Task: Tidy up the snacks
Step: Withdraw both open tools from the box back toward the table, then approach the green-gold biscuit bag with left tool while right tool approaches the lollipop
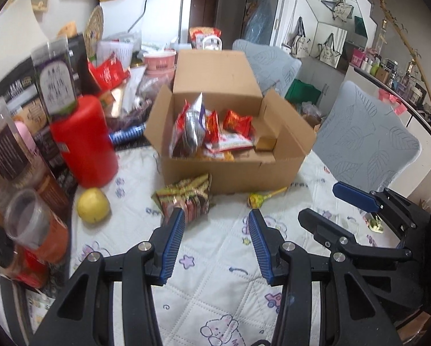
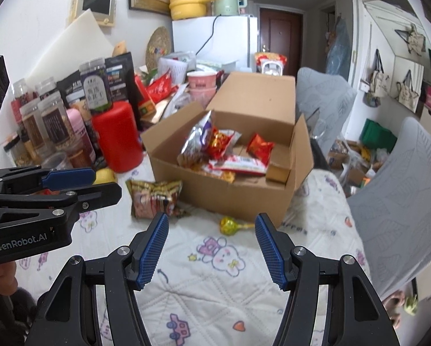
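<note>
Left wrist view: both jaws wide and empty, snack packet [image 1: 186,199] and lollipop [image 1: 258,199] before cardboard box [image 1: 230,170].

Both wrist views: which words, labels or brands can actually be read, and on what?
"GenRobot.AI": white print on the body of the left gripper, in the right wrist view.
Jar label on the red canister: Chinese characters, too small to read.
Snack packets in the cardboard box: blurred.
Tablecloth print: illegible.
</note>
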Available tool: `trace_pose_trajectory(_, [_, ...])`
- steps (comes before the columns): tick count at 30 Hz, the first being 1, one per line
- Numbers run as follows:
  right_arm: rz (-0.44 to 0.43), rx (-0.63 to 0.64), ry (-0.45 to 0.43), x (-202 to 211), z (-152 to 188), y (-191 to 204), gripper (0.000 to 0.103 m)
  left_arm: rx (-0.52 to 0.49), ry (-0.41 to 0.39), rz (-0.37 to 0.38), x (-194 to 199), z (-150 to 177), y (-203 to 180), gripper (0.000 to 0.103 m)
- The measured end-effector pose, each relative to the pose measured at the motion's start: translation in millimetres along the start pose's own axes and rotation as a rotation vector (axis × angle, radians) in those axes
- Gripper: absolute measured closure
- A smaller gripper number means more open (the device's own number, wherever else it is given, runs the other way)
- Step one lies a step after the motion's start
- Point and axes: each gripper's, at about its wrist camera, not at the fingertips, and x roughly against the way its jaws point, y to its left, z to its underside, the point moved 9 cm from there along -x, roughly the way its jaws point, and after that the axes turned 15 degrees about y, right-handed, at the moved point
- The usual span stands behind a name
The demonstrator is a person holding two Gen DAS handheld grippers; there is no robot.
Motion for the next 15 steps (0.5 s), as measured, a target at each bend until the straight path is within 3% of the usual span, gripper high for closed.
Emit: trace_pose_trajectory(15, [-0.037,-0.013,0.087,-51,9,-3,0.04,0.085,0.056,0.03,-52,0,27,0.057])
